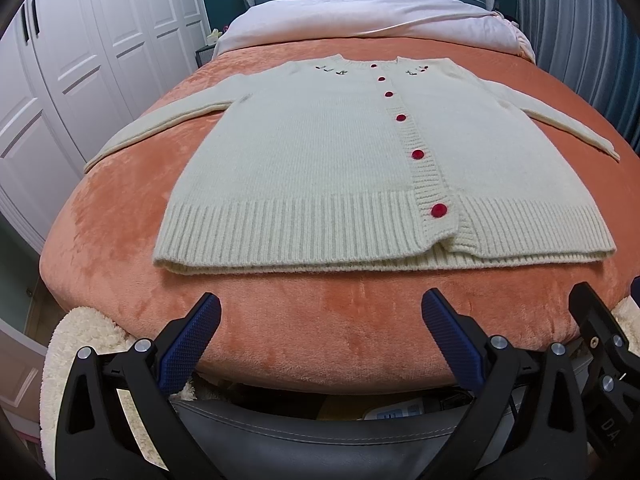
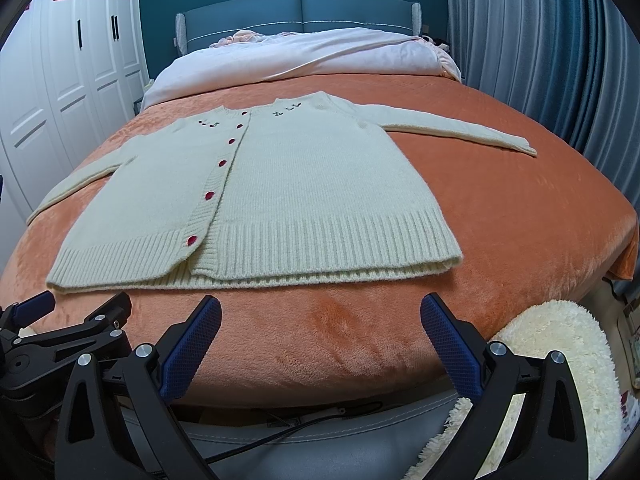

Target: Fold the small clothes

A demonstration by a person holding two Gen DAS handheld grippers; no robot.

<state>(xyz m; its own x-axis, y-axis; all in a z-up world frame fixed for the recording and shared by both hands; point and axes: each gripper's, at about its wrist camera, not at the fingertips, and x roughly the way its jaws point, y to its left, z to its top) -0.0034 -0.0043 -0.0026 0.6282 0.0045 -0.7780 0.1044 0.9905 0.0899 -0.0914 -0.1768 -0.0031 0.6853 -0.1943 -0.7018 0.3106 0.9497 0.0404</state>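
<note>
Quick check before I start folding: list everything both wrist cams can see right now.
cardigan: one, cream, flat on the blanket, sleeves spread
buttons: six, red, down its front
blanket: one, orange, covering the bed
duvet: one, pale pink, at the head
headboard: one, blue
wardrobe: white, left of the bed
curtain: blue-grey, right
fluffy rug: cream, foot of bed
left gripper: open, empty
right gripper: open, empty
</note>
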